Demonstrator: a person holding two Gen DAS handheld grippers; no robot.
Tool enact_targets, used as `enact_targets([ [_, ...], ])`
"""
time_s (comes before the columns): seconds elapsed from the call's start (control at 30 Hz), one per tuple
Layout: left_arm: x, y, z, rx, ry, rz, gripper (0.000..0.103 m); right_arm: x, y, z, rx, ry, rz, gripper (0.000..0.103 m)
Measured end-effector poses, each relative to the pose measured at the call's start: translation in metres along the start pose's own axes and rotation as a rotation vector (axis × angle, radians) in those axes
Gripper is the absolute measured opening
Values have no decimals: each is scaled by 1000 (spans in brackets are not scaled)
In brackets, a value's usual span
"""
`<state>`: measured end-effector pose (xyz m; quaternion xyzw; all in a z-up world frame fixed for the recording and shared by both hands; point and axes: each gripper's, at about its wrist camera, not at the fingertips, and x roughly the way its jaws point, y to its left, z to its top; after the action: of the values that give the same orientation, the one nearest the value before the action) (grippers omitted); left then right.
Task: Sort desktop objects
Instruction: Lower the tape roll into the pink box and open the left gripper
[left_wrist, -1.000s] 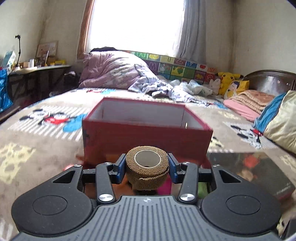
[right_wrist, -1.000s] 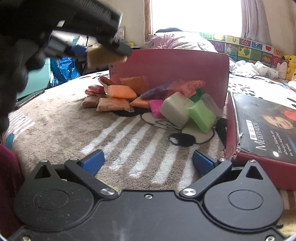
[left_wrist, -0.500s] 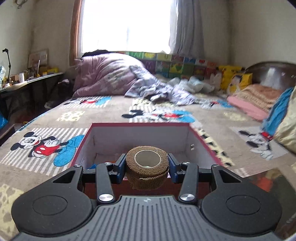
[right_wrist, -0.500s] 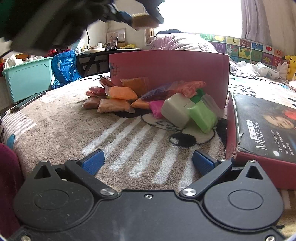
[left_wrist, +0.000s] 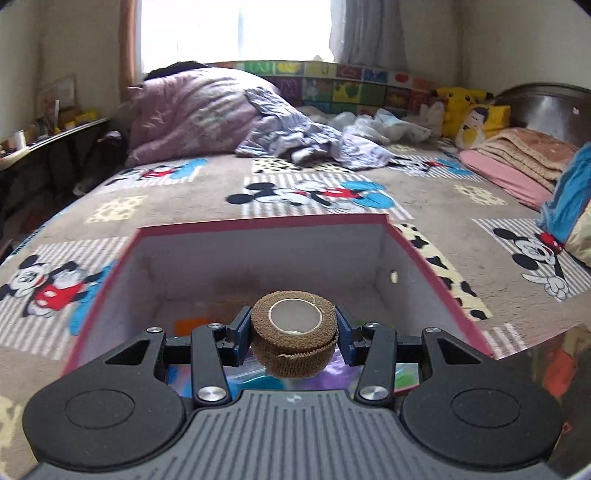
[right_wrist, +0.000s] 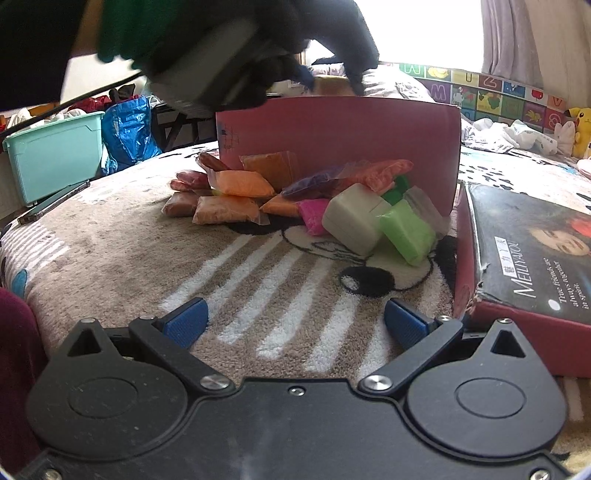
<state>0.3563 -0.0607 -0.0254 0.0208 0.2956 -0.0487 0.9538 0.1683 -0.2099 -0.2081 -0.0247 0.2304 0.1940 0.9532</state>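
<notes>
Left gripper (left_wrist: 294, 328): its blue fingers (left_wrist: 239, 330) are clamped narrow on a brown bandage roll (left_wrist: 294, 332), pads pressing both sides, the roll's hollow core facing up toward the camera. The roll is held over the open top of a red box (left_wrist: 424, 258) with white inner walls; coloured bags lie on the box floor below the gripper, too hidden to identify. The box stands on a bed covered by a cartoon-mouse blanket (left_wrist: 314, 194). Beyond it lie a pink quilt (left_wrist: 195, 114), crumpled clothing (left_wrist: 306, 142) and a yellow plush toy (left_wrist: 467, 110) against the far wall. Right gripper (right_wrist: 295, 326): its fingers (right_wrist: 186, 321) stand wide apart with nothing between them, low over the blanket. Ahead of it a heap of packets leans against the near outer wall of the red box: orange packets (right_wrist: 240, 184), a pink one (right_wrist: 314, 216), a pale block (right_wrist: 354, 219) touching a green block (right_wrist: 408, 232). A dark box lid (right_wrist: 532, 251) with printed lettering lies just beside the box on the right. A gloved hand (right_wrist: 295, 40), blurred, is above the box's top edge. A teal bin (right_wrist: 55, 155) and a blue bag (right_wrist: 127, 129) stand beside the bed at far left.
</notes>
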Motion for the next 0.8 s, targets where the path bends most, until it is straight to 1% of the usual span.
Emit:
enact_targets([
  [0.2,22,-19,14,-4,21,-22,45,1,0,2,3,7,1,103],
  [0.27,28,-22,18,-10,22,-29,49,1,-1,2,3,7,1,103],
  [0.3,30,-23,19,-13,32,-35,58,1,-1,2,4,8,1,103],
  [0.33,32,-24,19,-17,41,-40,61,1,-1,2,4,8,1,103],
  [0.43,29,-23,13,-16,50,-43,62,2,-1,2,5,11,2,103],
  [0.63,6,-13,-4,-44,35,-39,62,3,-1,3,5,13,1,103],
  [0.8,-28,-10,-11,-60,-3,-51,62,3,-1,3,7,13,2,103],
])
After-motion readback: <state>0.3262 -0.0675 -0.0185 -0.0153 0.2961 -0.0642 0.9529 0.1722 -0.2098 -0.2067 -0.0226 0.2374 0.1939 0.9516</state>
